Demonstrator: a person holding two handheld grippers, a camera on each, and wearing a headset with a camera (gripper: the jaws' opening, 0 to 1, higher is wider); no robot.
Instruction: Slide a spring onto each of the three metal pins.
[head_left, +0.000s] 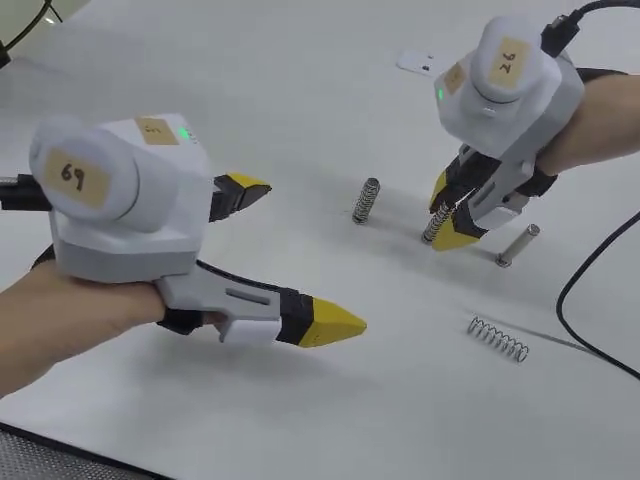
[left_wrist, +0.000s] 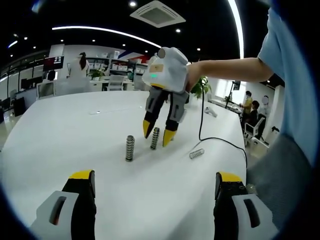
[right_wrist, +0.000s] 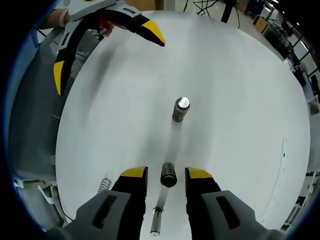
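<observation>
One spring-covered pin (head_left: 366, 200) stands upright mid-table, its metal tip showing in the right gripper view (right_wrist: 181, 109). A second spring (head_left: 434, 224) stands between the jaws of my right gripper (head_left: 445, 215), which hang open a little on either side without touching it (right_wrist: 168, 175); whether a pin is inside it I cannot tell. A bare metal pin (head_left: 517, 245) lies flat just right of that gripper. A loose spring (head_left: 498, 339) lies nearer the front. My left gripper (head_left: 295, 252) hovers wide open and empty at the left, facing the standing springs (left_wrist: 130, 148).
A black cable (head_left: 590, 300) curves across the table's right side near the loose spring. A small white card (head_left: 420, 62) lies at the back. The white table (head_left: 250, 80) stretches far behind. An office with people shows beyond the table in the left gripper view.
</observation>
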